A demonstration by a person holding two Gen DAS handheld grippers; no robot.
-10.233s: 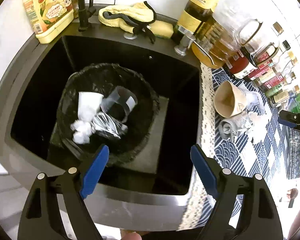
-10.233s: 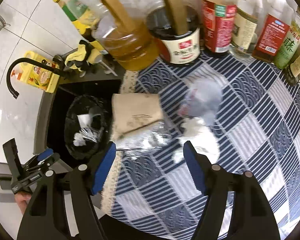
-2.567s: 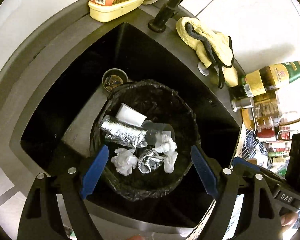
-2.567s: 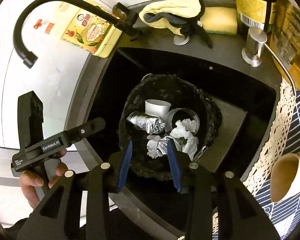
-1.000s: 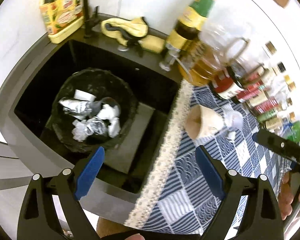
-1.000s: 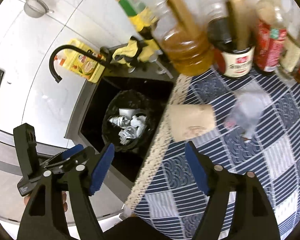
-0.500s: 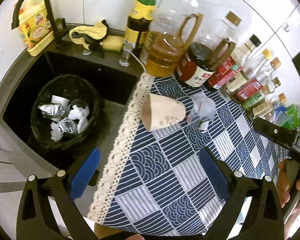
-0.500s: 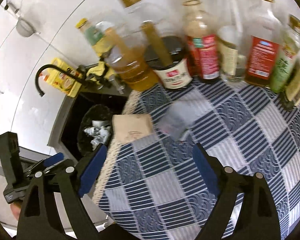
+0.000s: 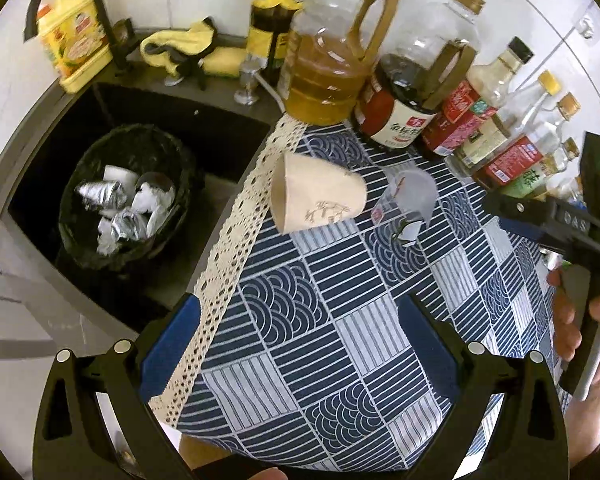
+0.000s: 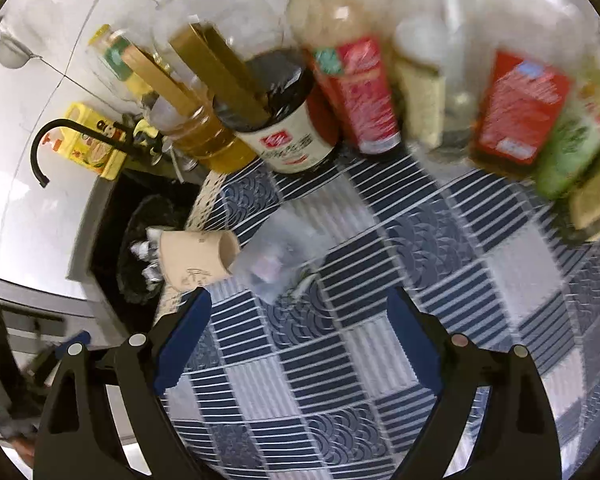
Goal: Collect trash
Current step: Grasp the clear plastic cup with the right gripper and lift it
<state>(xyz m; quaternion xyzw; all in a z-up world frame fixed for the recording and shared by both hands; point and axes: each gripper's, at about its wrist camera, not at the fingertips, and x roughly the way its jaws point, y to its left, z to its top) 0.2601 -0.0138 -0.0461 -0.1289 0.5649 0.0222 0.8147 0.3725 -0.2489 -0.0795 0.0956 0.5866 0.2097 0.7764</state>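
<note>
Sideways paper cup (image 9: 320,200), clear cup (image 9: 410,196) beside

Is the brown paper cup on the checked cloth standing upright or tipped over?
Tipped over. The paper cup lies on its side on the cloth, its open mouth facing the lace edge near the sink.

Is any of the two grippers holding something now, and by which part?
Nothing is held. The left gripper and right gripper are both open and empty above the tablecloth.
</note>
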